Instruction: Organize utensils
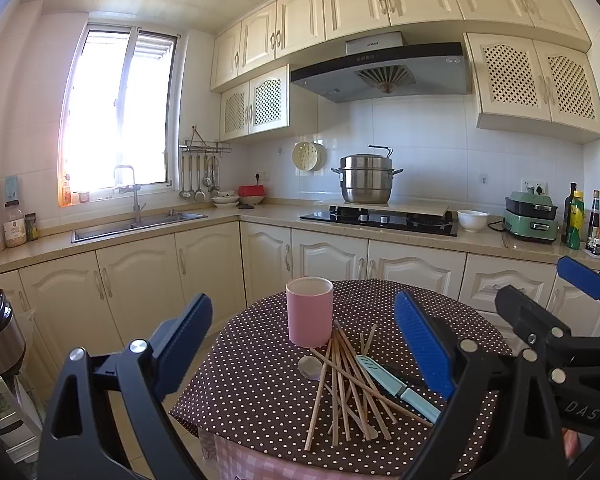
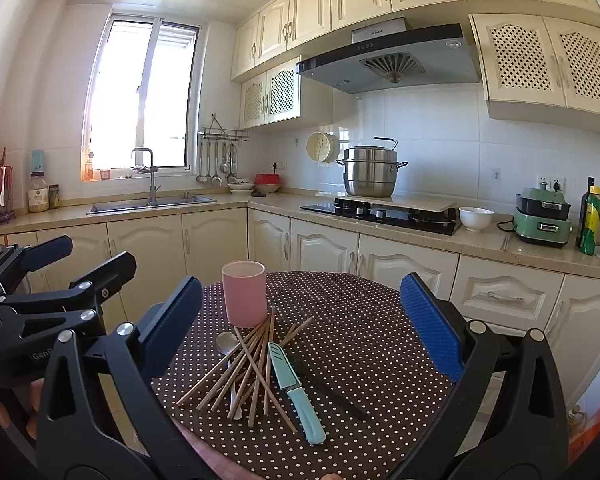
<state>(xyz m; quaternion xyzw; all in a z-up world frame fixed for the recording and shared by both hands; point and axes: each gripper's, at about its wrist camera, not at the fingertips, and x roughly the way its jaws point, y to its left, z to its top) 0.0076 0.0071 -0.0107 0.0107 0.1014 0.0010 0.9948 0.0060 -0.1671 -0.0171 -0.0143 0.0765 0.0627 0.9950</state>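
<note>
Nothing is in the pink cup (image 1: 309, 312) yet, so far as its rim shows, and the whole heap of utensils lies loose on the dotted worktop (image 2: 360, 320), so the job looks to be at its very start: the approach before the first pick. The cup stands upright toward the far left of the worktop, and the wooden chopsticks (image 2: 248, 368) fan out in a crossed pile just in front of it, some tips touching or nearly touching its base. A metal spoon (image 2: 227, 343) lies under the sticks with its bowl toward the cup, a teal-handled knife (image 2: 296, 388) rests at the pile's right side, and a dark pair of chopsticks (image 2: 332, 390) lies beside the knife. The left claw (image 1: 304, 344) is spread wide and holds nothing; the right claw (image 2: 300, 320) is likewise wide and empty, both hovering above the near edge. The next move probably calls for choosing one piece clear of the tangle, the knife or an outer stick, lowering a claw astride it and closing, since the crossed sticks would drag each other.
</note>
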